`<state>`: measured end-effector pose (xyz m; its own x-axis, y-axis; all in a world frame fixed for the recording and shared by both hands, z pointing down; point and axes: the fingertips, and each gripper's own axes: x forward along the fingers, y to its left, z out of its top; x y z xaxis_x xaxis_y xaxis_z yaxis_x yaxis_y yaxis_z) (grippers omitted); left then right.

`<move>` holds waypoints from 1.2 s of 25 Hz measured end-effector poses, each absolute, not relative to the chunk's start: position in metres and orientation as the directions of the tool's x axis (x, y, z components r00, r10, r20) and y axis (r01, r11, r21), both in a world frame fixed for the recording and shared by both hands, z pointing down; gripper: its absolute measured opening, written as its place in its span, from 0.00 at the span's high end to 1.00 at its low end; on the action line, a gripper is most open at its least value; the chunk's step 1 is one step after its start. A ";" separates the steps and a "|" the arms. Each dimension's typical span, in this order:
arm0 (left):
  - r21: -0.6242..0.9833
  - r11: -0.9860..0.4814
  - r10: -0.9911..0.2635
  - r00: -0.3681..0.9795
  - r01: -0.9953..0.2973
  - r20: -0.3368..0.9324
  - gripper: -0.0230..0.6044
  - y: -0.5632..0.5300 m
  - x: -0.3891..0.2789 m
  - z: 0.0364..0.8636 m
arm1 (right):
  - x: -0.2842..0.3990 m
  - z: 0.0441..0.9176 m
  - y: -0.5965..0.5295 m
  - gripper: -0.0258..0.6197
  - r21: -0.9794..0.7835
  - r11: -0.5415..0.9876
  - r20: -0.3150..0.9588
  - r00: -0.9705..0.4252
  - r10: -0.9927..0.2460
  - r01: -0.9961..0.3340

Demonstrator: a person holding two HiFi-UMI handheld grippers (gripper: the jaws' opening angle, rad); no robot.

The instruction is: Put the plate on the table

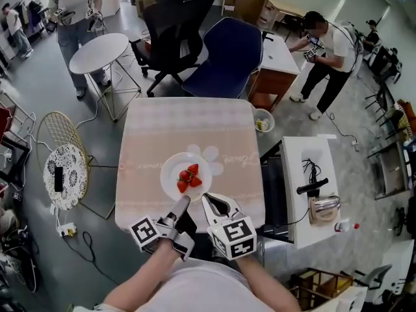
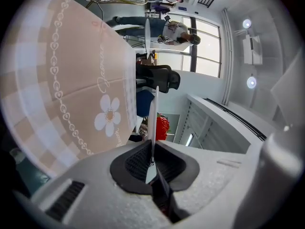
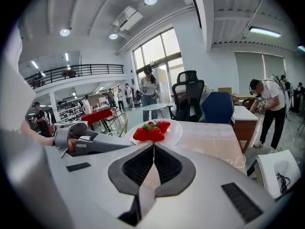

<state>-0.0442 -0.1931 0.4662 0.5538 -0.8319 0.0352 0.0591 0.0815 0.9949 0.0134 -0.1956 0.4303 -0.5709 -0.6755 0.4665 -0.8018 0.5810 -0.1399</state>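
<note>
A white plate [image 1: 169, 174] with a few red strawberries [image 1: 189, 178] rests on the pink patterned table [image 1: 188, 125], near its front edge. My left gripper [image 1: 184, 202] is shut on the plate's near rim. In the left gripper view the plate [image 2: 153, 104] shows edge-on, running out from between the left gripper [image 2: 152, 151] pads, with the strawberries [image 2: 162, 128] beside it. My right gripper [image 1: 205, 199] is shut, its tips at the plate's near right rim. In the right gripper view the plate [image 3: 175, 130] and strawberries [image 3: 152, 131] lie just past the right gripper [image 3: 153, 145].
A blue chair [image 1: 231, 57] and a black office chair [image 1: 172, 25] stand behind the table. A round white table [image 1: 99, 52] and a wire basket stool [image 1: 65, 168] stand left, and a white side stand [image 1: 312, 187] with tools right. People stand at the back.
</note>
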 end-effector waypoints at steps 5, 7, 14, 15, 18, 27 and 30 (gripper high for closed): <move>0.992 0.114 -0.804 0.592 0.057 0.058 0.93 -0.213 -0.053 0.488 | 0.004 0.444 -0.219 0.95 -0.124 0.553 0.499 -0.534 -0.683 -0.824; 0.992 0.121 -0.785 0.615 0.042 0.070 0.93 -0.218 -0.055 0.498 | 0.001 0.449 -0.226 0.95 -0.122 0.547 0.510 -0.525 -0.681 -0.828; 0.985 0.172 -0.736 0.667 0.022 0.114 0.93 -0.235 -0.059 0.531 | -0.008 0.467 -0.240 0.95 -0.122 0.514 0.558 -0.487 -0.672 -0.849; 0.984 0.180 -0.732 0.671 0.017 0.122 0.93 -0.236 -0.061 0.536 | -0.008 0.470 -0.242 0.95 -0.120 0.510 0.564 -0.482 -0.670 -0.852; 0.980 0.199 -0.722 0.678 0.013 0.137 0.93 -0.242 -0.065 0.551 | -0.008 0.478 -0.246 0.95 -0.114 0.498 0.583 -0.464 -0.667 -0.859; 0.972 0.233 -0.692 0.698 -0.024 0.183 0.93 -0.263 -0.071 0.589 | -0.016 0.495 -0.265 0.95 -0.115 0.487 0.631 -0.442 -0.638 -0.866; 0.968 0.247 -0.680 0.706 -0.033 0.198 0.93 -0.266 -0.069 0.600 | -0.013 0.498 -0.267 0.95 -0.115 0.477 0.643 -0.431 -0.633 -0.871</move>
<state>-0.0690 -0.2665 0.6001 0.7064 -0.6796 0.1979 -0.0334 0.2473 0.9684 -0.0131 -0.2669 0.4985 -0.4311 -0.6329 0.6431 -0.8715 0.4767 -0.1150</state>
